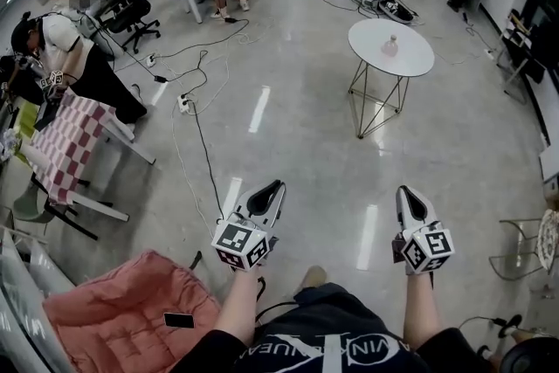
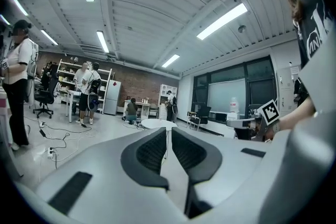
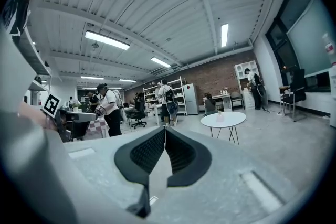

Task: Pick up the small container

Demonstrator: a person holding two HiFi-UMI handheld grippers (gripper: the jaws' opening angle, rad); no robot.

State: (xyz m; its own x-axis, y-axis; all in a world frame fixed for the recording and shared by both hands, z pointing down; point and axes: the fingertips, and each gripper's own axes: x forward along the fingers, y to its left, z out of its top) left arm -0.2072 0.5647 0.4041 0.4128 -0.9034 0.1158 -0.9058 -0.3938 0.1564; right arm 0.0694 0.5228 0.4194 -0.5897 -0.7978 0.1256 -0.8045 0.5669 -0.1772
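Both grippers hang low and well short of the target. The right gripper (image 1: 411,205) has its jaws pressed together with nothing in them, and the left gripper (image 1: 265,198) is likewise closed and empty. The small container (image 1: 390,45) stands upright on the round white table (image 1: 367,31), far ahead across open floor. It sits a little right of where the right gripper's jaws point and farther off the left's line, so the right looks the nearer hand for the approach.
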